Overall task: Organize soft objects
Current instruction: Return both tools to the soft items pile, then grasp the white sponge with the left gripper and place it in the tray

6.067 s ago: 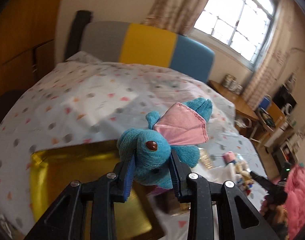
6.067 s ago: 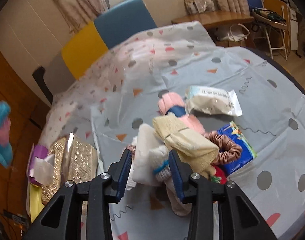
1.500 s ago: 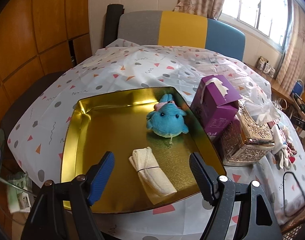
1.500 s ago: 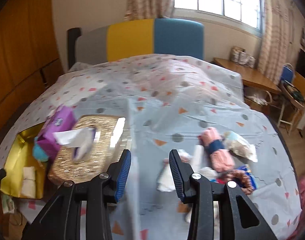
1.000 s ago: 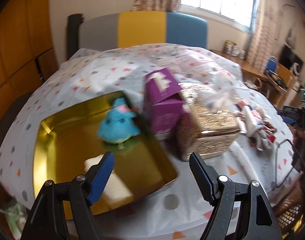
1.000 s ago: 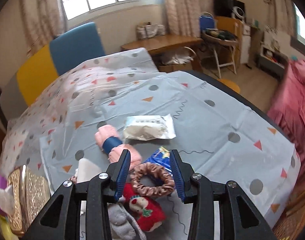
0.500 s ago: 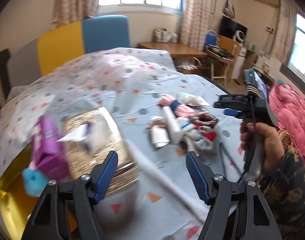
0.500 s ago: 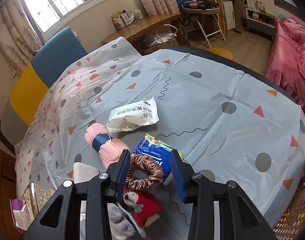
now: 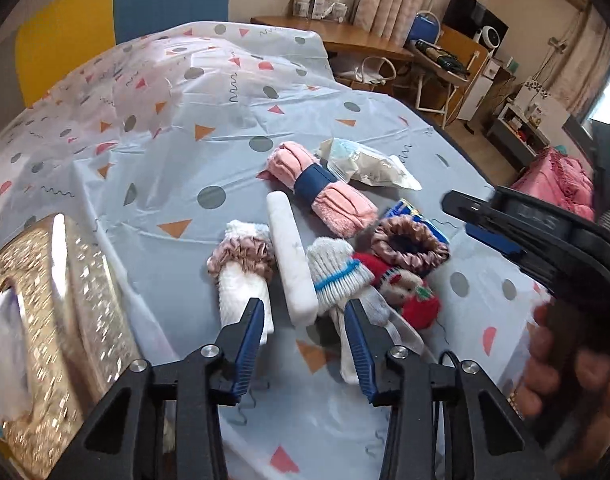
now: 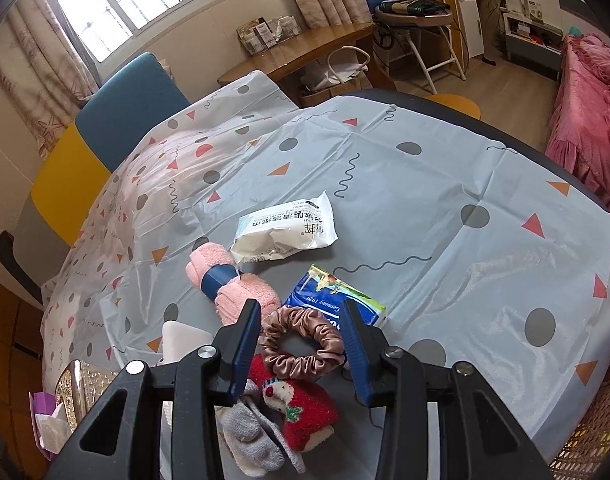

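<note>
we had the tablecloth (image 9: 153,184) spread wide under everything, dotted and triangled. at our left sat the gold tissue box (image 9: 45,320). the soft things lay heaped in the middle: the pink towel roll (image 9: 321,192) with its blue band farthest back, the white stick (image 9: 291,268) beside it, then the white sock (image 9: 241,292) with a scrunchie round it, and the grey sock (image 9: 337,276) touching the red plush (image 9: 405,292). our left gripper (image 9: 303,320) hung over the white stick and grey sock, fingers parted wide, holding nothing. our right gripper (image 10: 301,332) hovered with the brown scrunchie (image 10: 301,340) between its wide-parted fingers, not pinched, the blue packet (image 10: 333,296) just behind.
</note>
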`<control>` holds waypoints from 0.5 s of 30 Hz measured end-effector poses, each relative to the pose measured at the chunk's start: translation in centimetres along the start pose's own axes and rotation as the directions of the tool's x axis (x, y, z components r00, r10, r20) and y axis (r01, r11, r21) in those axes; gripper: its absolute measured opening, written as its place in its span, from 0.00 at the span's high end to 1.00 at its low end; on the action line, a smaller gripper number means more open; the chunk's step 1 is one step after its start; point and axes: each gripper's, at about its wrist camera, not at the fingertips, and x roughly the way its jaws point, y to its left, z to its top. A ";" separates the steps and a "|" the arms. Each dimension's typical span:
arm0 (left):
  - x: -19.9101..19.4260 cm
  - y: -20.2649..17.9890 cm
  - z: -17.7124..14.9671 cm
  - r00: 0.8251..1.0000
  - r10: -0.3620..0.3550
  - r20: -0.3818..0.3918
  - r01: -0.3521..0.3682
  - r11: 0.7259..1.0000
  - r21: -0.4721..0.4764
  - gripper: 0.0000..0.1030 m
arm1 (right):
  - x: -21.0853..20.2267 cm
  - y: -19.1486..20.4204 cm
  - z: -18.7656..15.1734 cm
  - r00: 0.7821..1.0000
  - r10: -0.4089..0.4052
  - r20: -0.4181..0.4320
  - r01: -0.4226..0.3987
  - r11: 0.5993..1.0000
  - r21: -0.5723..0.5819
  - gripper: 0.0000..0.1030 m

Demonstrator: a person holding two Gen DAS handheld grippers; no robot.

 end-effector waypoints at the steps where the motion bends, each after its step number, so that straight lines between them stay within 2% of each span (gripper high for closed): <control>1: 0.8 0.0 0.4 1.000 0.010 -0.008 -0.010 1.000 -0.001 0.61 | 0.0 -0.1 0.0 1.000 0.004 -0.001 -0.004 1.000 0.004 0.61; 5: 4.0 0.7 1.4 0.997 0.015 -0.074 -0.018 0.999 -0.033 0.67 | 0.4 -0.3 0.1 1.000 0.019 -0.019 -0.018 1.000 0.023 0.60; 7: 4.9 1.0 1.7 0.996 -0.016 -0.089 0.011 0.998 -0.057 0.77 | 0.5 -0.3 0.0 1.000 0.020 -0.022 -0.020 0.999 0.025 0.60; 9: 4.9 1.0 1.8 0.996 -0.040 -0.078 0.035 0.997 -0.064 0.82 | 0.6 -0.3 0.0 0.999 0.015 -0.028 -0.014 1.000 0.016 0.60; 15: 2.3 1.8 1.1 0.997 -0.080 -0.005 0.079 0.995 -0.058 0.83 | 0.9 -0.1 -0.1 0.999 0.032 -0.038 -0.032 0.999 0.001 0.60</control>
